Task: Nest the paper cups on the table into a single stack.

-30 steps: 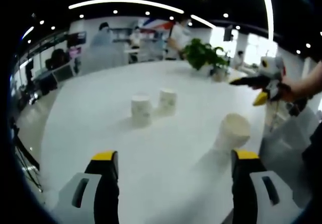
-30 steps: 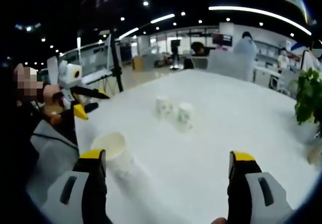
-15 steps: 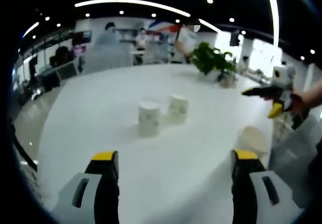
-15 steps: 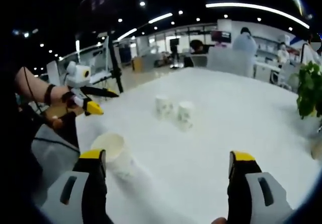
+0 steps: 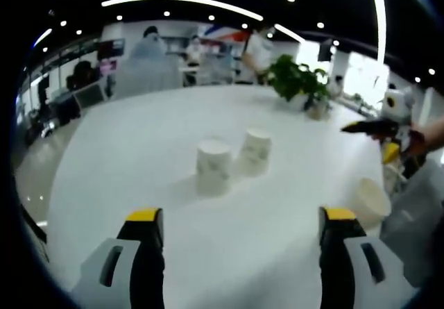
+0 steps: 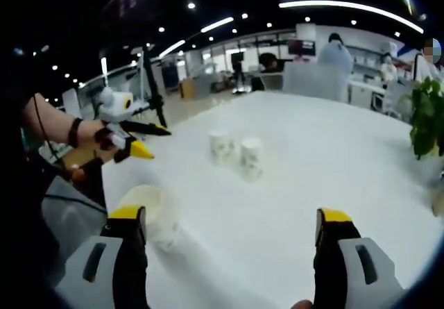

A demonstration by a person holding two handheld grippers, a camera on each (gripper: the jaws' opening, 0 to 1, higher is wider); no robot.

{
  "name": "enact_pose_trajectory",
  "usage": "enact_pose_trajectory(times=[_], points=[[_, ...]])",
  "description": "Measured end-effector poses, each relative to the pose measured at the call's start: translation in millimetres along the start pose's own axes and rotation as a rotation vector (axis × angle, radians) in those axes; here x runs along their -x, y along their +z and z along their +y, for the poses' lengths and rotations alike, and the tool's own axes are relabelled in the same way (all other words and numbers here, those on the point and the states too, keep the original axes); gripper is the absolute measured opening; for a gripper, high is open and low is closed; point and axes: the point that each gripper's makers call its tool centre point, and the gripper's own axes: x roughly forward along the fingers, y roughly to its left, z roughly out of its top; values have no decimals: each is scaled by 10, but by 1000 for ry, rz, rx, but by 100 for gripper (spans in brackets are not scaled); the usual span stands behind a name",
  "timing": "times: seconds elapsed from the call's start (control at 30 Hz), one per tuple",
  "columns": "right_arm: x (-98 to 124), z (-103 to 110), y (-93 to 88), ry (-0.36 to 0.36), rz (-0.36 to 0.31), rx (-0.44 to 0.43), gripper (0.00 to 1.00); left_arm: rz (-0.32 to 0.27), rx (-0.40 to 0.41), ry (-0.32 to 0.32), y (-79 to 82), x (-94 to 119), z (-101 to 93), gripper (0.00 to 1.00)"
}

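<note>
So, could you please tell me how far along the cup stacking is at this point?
Nothing is nested yet. Two upside-down paper cups stand side by side mid-table, and an upright paper cup sits apart near the white table's edge. The left gripper and right gripper are both open and hold nothing. All the stacking is left.

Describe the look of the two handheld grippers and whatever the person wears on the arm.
In each view the jaws are black with yellow tips on pale grey housings: left gripper, right gripper. Seen from the right gripper view, the left gripper has thin black fingers, a yellow tip and a white body. The person's wrist wears a dark strap; a thin black cable runs along the forearm.
</note>
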Motion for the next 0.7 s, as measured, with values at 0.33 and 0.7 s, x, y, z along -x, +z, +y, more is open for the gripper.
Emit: enact_pose_trajectory(times=[0.33, 0.7], points=[[-28, 25, -71, 11, 14, -16, 100, -4, -8, -3, 101, -170, 109, 92], [-10, 31, -77, 12, 17, -34, 100, -4, -20, -10, 142, -419, 199, 90]])
